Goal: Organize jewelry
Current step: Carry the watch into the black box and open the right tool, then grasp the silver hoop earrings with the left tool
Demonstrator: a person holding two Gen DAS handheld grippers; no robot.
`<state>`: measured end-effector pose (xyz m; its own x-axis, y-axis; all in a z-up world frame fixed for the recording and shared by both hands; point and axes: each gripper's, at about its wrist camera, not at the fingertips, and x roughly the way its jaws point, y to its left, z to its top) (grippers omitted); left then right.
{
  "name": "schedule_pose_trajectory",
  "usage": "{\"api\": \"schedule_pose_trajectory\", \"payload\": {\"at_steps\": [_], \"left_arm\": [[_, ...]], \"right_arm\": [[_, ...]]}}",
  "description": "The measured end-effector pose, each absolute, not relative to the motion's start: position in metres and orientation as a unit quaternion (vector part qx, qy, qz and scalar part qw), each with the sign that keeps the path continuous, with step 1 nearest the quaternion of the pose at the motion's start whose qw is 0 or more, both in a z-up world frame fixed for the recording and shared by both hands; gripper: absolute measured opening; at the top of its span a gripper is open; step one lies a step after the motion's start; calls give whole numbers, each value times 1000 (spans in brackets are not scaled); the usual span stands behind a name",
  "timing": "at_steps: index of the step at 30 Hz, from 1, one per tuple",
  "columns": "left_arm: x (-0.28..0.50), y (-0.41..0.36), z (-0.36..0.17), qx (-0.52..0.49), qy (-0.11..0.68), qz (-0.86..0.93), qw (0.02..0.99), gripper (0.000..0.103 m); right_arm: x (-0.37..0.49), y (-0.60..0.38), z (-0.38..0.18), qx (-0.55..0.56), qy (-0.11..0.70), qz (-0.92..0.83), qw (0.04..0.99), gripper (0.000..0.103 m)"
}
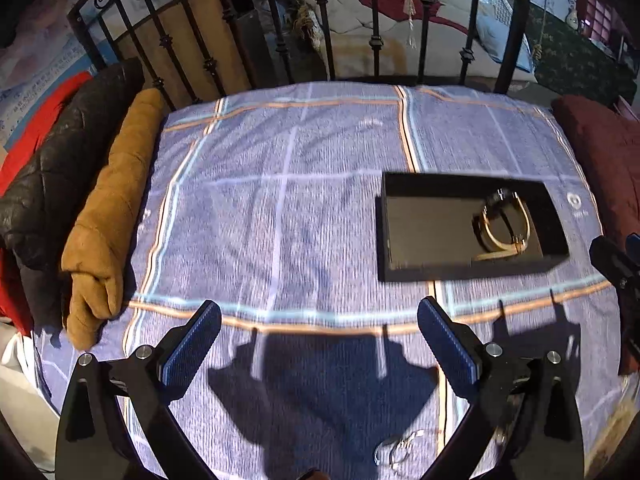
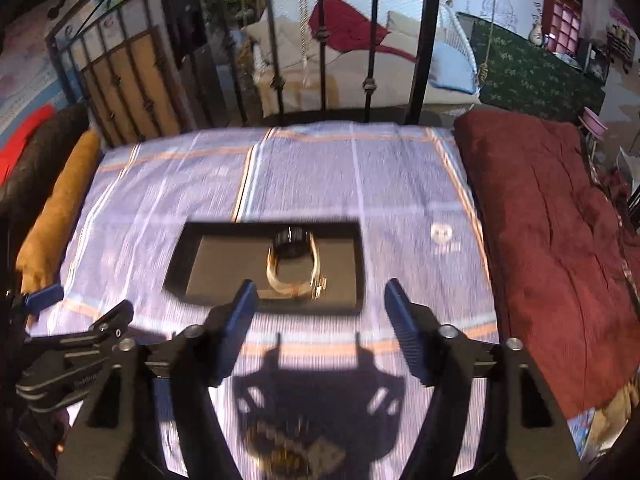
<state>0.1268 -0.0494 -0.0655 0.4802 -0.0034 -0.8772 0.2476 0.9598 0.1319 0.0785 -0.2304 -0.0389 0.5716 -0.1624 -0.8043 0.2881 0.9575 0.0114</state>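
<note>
Open plaid bedsheet (image 1: 280, 208) fills frame centre; shallow black rectangular tray (image 1: 424, 268) obstructs centre-right, folded tan quilted blanket (image 1: 112, 208) the left edge, black iron railing (image 1: 280, 44) the top.

Bangles (image 1: 502, 222) lie in the tray's (image 1: 420, 224) right end, on the cloth (image 1: 280, 200).

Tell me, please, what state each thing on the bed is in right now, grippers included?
Black tray: lying open on the plaid sheet, no lid on it.
Bangles: inside the tray, piled at one end.
Rings: loose on the sheet, outside the tray.
Chain jewelry: loose on the sheet, blurred, outside the tray.
Left gripper: open, empty.
Right gripper: open, empty.
</note>
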Motion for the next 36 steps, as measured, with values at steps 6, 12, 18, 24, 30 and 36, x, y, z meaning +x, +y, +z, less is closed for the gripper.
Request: {"api": "schedule_pose_trajectory", "payload": {"at_steps": [6,12,18,24,30,36], "left_arm": [[68,-38,-110,138,551,-87,819,97],[45,-36,-129,152,552,-102,813,85],[48,-46,-133,135,553,-115,814,82],[45,-58,-131,142,539,-133,820,37],[53,-37,-121,93,542,-138,824,7],[50,-37,-97,84,513,-152,841,5]], "right_arm": [[19,-194,-93,66,500,-115,856,68],[-10,-175,-110,51,513,-116,849,68],[-17,-176,-108,52,512,-125,848,68],[-16,-179,-108,56,514,-131,846,68],[-13,-181,-111,62,515,-131,845,68],[-11,-179,-107,65,510,-125,849,68]]}}
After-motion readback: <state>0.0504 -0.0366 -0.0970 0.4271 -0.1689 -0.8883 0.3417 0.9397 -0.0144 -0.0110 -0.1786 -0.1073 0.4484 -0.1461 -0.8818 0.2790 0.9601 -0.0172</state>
